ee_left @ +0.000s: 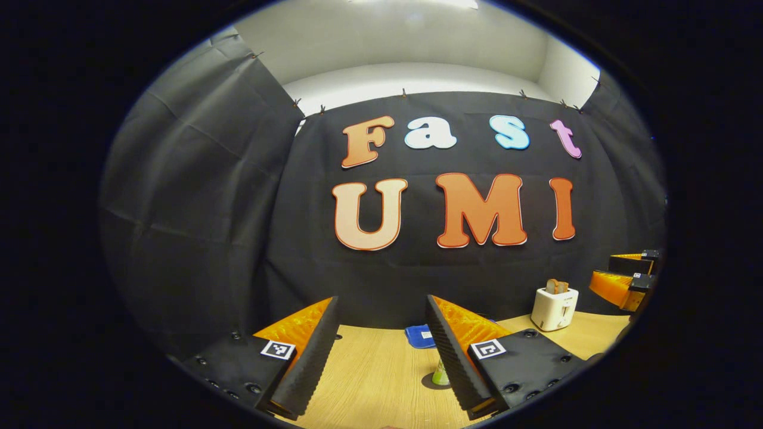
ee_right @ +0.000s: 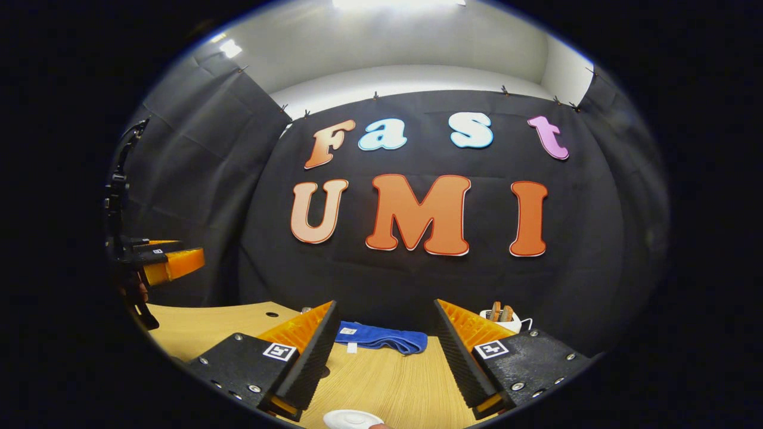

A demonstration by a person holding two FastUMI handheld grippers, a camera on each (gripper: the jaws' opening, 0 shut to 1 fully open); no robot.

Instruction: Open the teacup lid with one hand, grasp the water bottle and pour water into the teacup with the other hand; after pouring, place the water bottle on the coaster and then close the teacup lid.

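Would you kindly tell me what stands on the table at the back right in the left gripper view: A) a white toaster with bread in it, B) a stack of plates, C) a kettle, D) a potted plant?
A: a white toaster with bread in its slot stands on the wooden table near the booth's wall.

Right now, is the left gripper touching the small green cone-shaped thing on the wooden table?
Cannot tell. In the left gripper view the green cone sits partly hidden behind one finger of the open left gripper.

A white round teacup lid (ee_right: 353, 419) lies flat on the wooden table (ee_right: 393, 381).
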